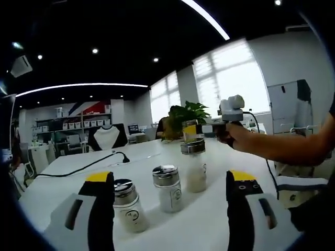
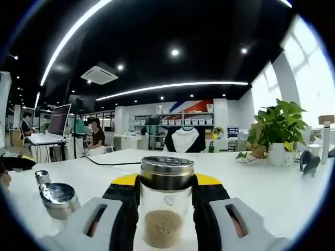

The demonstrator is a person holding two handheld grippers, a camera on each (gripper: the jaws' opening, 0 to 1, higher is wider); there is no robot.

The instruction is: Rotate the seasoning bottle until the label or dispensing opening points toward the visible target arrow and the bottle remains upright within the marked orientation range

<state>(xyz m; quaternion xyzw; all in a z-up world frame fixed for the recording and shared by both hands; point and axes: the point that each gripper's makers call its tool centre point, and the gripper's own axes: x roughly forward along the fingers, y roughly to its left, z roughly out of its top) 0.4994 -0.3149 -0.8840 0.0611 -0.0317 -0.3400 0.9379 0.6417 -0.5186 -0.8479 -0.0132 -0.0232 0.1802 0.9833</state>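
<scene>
I am pinching the bottle [image 2: 166, 206] in the right tongs [image 2: 166, 201]; left tongs [image 1: 170, 201] are spread. Twisting slowly, I am keeping it vertical.

Broad black jaws tipped with yellow caps are seen on the left gripper [image 1: 170, 180], rising from the five and seven o'clock edges of the left gripper view, each set on a pale grey body pierced by a dark oblong slot. The same black jaws, yellow tips and slotted grey housings are carried by the right gripper [image 2: 166, 191]. A bare forearm [image 1: 285, 146] enters the left gripper view from three o'clock, and a dark sleeve edge is glimpsed at the rim.
</scene>
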